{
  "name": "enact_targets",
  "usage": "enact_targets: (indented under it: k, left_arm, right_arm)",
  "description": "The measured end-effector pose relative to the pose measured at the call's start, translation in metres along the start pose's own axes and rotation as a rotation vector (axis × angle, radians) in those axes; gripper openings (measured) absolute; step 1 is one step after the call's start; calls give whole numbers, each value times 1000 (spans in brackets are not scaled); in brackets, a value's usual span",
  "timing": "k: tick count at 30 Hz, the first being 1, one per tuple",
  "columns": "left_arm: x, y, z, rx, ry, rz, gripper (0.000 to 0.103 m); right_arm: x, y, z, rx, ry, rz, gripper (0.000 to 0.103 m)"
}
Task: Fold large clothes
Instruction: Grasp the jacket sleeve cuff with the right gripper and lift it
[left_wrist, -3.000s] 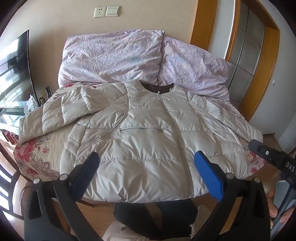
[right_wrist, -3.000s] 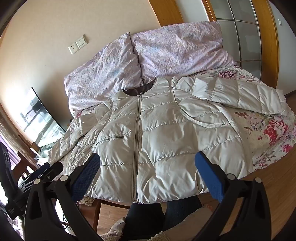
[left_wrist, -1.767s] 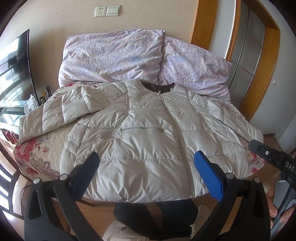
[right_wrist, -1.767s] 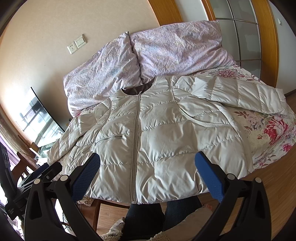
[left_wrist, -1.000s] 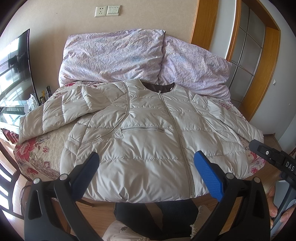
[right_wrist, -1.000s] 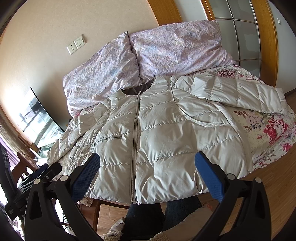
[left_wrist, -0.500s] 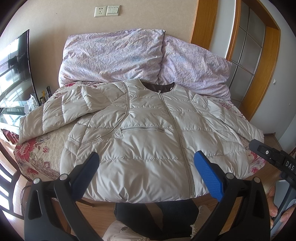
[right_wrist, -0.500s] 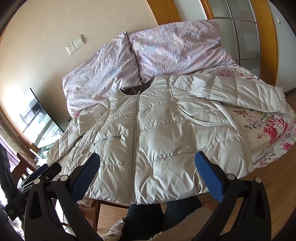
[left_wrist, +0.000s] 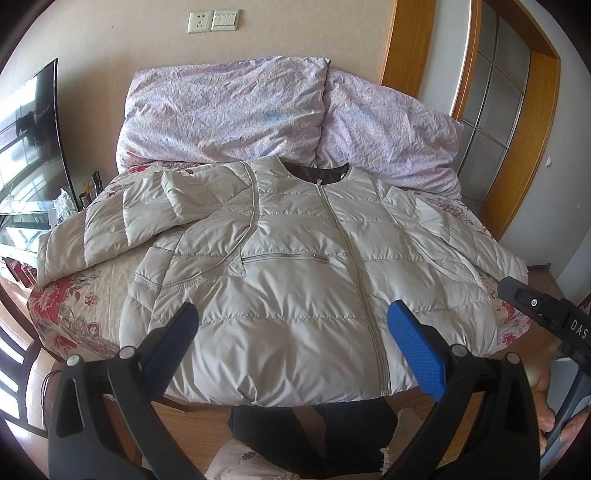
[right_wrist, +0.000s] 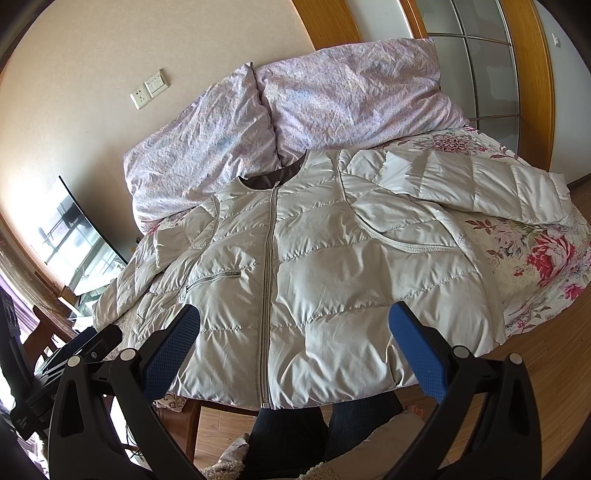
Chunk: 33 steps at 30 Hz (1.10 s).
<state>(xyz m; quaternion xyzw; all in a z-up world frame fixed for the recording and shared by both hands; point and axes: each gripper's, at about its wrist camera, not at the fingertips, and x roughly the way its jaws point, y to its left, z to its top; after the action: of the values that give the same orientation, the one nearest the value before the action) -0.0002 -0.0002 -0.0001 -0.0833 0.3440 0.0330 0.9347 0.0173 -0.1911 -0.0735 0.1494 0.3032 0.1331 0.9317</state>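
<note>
Gaping wide with nothing between its jaws, the left gripper (left_wrist: 293, 349) hangs just short of the near hem of the jacket (left_wrist: 295, 280), and the right gripper (right_wrist: 295, 350) hangs the same way, empty and fully spread, over the same hem.

Outward from them, the pale quilted jacket lies face up and zipped on the bed (left_wrist: 66, 302), collar at the far end against two lilac pillows (left_wrist: 229, 114). Its left sleeve (left_wrist: 122, 221) runs out to the left edge of the flowered bedspread; the right sleeve (right_wrist: 476, 184) lies out to the right. The near hem droops past the bed edge, above the person's legs (right_wrist: 295, 424). A screen (left_wrist: 26, 147) stands far left.

No fold looks begun, so I judge this the start. The risks from here: the puffy, slick shell may slip from a shallow pinch, and a grab at the overhanging hem could drag the whole jacket off the bed. Trapped air could also make a folded sleeve spring back open.
</note>
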Motion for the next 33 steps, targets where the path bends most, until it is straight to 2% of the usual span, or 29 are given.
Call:
enact_targets:
  k: [10, 16, 23, 30, 32, 33]
  left_arm:
    - [13, 0, 5, 5, 7, 15, 101]
    - [26, 2, 7, 7, 18, 41, 101]
    - [51, 10, 16, -2, 48, 69, 101]
    - [91, 26, 22, -45, 140, 22, 101]
    - [101, 32, 22, -66, 168, -15, 101]
    - [107, 34, 22, -76, 181, -35, 101]
  right_arm:
    - [14, -17, 2, 23, 3, -19, 102]
    - [24, -44, 13, 103, -42, -78, 102]
    - [38, -122, 32, 287, -113, -170, 102]
    - [36, -231, 33, 644, -166, -239, 102]
    - [34, -257, 32, 717, -189, -255, 96]
    - [34, -270, 32, 756, -193, -266, 88]
